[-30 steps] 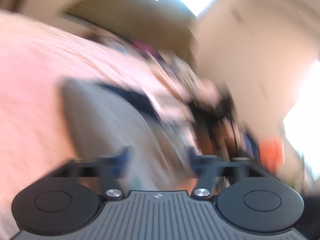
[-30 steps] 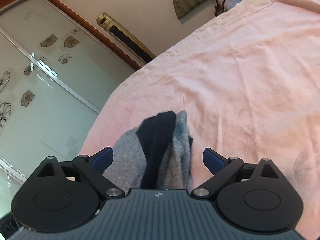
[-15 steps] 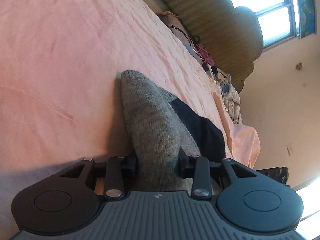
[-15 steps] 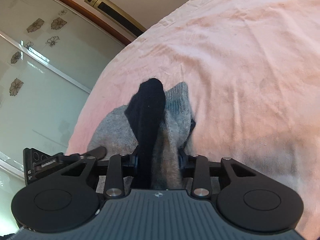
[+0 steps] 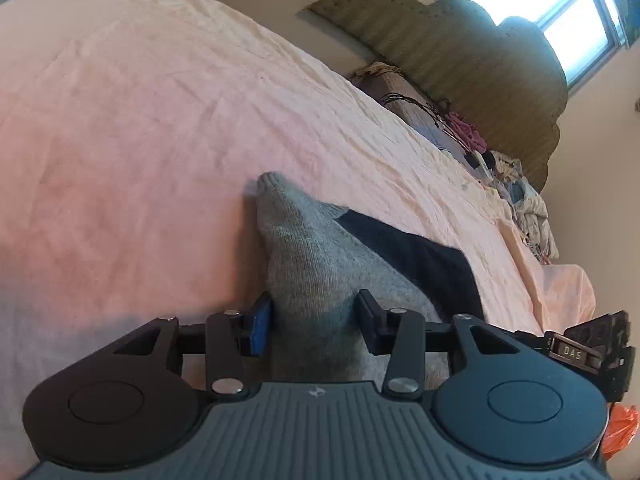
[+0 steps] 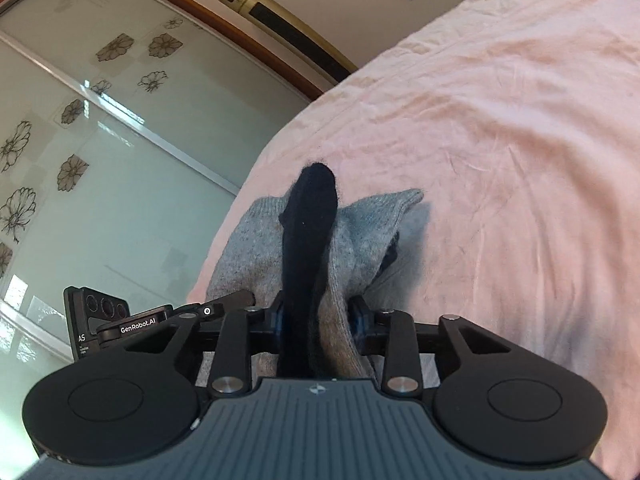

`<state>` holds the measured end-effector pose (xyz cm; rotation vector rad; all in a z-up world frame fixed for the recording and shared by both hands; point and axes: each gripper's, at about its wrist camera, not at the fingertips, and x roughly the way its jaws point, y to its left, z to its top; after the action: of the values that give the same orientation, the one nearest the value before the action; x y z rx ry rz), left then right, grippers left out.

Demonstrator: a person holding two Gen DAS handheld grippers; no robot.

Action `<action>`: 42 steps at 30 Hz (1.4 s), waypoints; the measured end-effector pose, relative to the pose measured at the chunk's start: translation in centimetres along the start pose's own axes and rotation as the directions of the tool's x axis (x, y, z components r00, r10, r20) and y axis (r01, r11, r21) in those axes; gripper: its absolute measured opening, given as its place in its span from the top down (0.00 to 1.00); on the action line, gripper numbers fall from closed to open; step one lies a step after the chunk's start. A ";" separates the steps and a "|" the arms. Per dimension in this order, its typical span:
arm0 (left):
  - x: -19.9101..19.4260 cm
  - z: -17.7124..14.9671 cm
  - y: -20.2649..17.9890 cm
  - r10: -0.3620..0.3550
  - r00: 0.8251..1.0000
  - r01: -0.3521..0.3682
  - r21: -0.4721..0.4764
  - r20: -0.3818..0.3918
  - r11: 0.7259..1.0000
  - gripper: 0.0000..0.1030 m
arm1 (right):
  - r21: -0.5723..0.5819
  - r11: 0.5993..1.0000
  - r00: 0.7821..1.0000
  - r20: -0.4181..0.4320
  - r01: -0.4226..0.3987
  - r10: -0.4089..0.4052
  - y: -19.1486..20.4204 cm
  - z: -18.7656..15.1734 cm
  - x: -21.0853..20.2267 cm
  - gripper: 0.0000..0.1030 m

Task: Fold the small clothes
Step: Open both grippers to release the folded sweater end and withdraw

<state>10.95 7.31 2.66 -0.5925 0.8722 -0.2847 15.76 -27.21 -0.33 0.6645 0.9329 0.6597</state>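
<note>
A grey sock with a black section lies on the pink bed sheet. It is pulled up into a ridge that runs between the fingers of my left gripper. The jaws are opening, but both pads still touch the knit. In the right wrist view, the other end of the sock and its black part rise between the fingers of my right gripper. These jaws are also opening, with the bunched fabric still filling the gap between the pads.
The sheet spreads wide around the sock. A pile of clothes lies by the padded headboard. Glass wardrobe doors stand past the bed's edge. An orange bag sits low on the right.
A second ago both grippers stood wide open over the sock. Half a second ago each had shut tightly on it. Now both pairs of jaws are wider, and both hands have shifted along the bed.
</note>
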 end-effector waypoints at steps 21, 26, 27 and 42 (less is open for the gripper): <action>-8.0 -10.4 -1.9 0.059 0.998 -0.050 0.332 -0.017 0.942 0.82 | -0.051 0.999 0.993 -0.121 0.000 -0.007 1.4 -11.4 -5.1 0.78; -11.5 -16.3 -7.7 0.098 0.962 -0.255 0.706 0.255 0.661 0.68 | -0.022 1.000 0.998 0.068 -0.015 0.016 2.1 -8.7 -9.5 0.45; -11.0 -17.1 -8.2 0.105 0.961 -0.264 0.739 0.255 0.619 0.61 | -0.026 0.999 0.995 0.091 -0.032 0.034 2.6 -7.7 -9.7 0.44; -7.9 -16.7 -4.5 0.194 0.961 -0.276 0.695 0.197 0.664 0.58 | -0.118 0.986 0.992 -0.034 0.119 -0.124 3.0 -2.7 -1.5 0.89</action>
<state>-7.11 1.19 2.05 0.2509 0.6483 -0.3270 12.08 -25.87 1.45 0.4883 0.9578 0.6153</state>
